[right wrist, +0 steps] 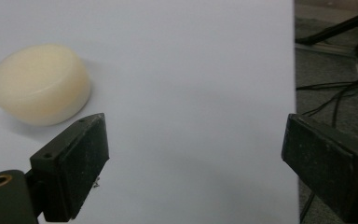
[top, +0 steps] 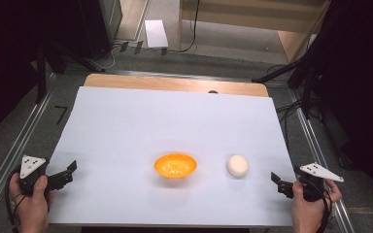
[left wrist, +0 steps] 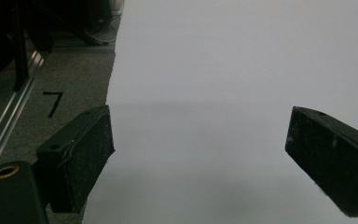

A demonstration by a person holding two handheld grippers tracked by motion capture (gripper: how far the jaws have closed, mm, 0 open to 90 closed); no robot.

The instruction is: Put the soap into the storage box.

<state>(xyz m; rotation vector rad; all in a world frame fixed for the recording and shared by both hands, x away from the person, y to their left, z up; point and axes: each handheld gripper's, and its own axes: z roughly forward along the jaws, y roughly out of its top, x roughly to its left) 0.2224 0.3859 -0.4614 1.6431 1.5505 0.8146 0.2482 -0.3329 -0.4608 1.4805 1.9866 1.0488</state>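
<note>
A white sheet (top: pixel 126 126) covers the desk (top: pixel 175 83), with an orange bowl (top: pixel 175 165) near its front middle and a cream puck-shaped object (top: pixel 237 165) just to its right. The left gripper (top: pixel 64 176) and right gripper (top: pixel 280 184) sit at the front corners, jaws wide apart and empty.

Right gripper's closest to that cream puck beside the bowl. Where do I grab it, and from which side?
Grip the cream puck across its curved side wall, low on it. It lies flat on the white sheet, apart from the orange bowl, so both flanks look free. Bring the right gripper, jaws wide open, in from the puck's right, probably angled down, straddling its width.
</note>
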